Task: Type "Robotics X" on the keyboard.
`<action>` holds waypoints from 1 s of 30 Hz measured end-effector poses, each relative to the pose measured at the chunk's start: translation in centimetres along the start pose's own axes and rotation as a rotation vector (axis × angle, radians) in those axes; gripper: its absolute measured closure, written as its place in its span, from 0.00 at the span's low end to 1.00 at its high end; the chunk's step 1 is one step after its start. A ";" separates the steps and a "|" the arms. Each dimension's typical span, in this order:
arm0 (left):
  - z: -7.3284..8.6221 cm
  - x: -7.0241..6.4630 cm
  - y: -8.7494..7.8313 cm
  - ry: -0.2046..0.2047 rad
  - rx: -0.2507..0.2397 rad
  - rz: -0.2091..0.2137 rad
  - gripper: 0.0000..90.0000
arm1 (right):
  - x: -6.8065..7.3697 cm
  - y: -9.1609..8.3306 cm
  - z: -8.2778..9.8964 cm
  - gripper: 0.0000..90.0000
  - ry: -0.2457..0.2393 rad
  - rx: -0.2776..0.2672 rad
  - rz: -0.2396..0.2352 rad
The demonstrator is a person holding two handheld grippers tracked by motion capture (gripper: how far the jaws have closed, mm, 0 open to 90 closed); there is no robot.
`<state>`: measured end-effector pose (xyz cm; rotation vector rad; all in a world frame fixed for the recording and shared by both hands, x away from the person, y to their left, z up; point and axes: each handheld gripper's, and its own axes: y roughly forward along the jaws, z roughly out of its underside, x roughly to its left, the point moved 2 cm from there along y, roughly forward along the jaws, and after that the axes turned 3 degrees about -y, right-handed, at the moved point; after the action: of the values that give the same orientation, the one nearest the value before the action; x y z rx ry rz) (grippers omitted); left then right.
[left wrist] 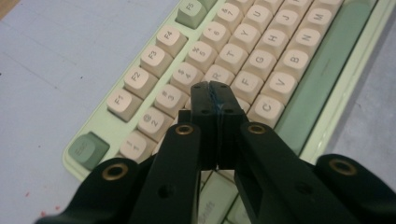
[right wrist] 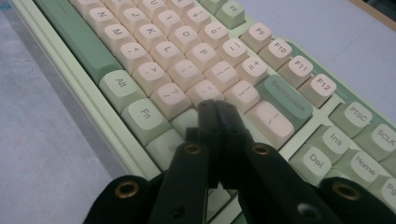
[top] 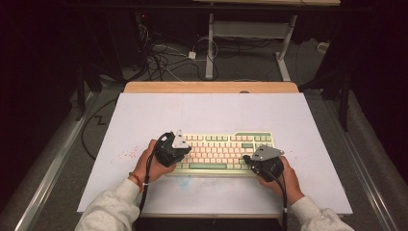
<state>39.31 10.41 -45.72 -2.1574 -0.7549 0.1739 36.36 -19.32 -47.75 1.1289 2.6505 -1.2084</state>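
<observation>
I am viewing the pale lavender tabletop (top: 144, 115), with the pale green mechanical keyboard with cream keycaps (top: 219, 149) lying flat on its near-centre area. I am holding the left tongs (top: 179, 144) over the keyboard's left end; in the left gripper view, these tongs (left wrist: 215, 88) are pressed together with nothing between them, their tips hovering just above the letter rows beside the cream R key (left wrist: 218, 73). I am holding the right tongs (top: 250, 159) at the keyboard's right end; in the right gripper view, these tongs (right wrist: 215, 108) are also pressed together and empty, pointing at the keys near the green Backspace key (right wrist: 284, 99).
</observation>
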 end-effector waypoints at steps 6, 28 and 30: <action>-1.0 -0.1 1.3 0.001 0.012 0.011 0.97 | 0.0 0.0 0.0 1.00 0.005 -0.001 -0.002; -2.0 -0.2 1.3 0.001 -0.024 -0.006 0.96 | -0.3 -0.3 -0.1 1.00 0.004 -0.014 -0.012; -1.8 -0.1 0.2 -0.002 -0.066 -0.011 0.95 | -0.3 -0.6 -0.2 1.00 0.015 -0.022 -0.011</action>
<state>39.96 9.12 -44.69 -2.2151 -0.7831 0.1468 36.29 -19.65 -47.18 1.1260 2.6772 -1.1738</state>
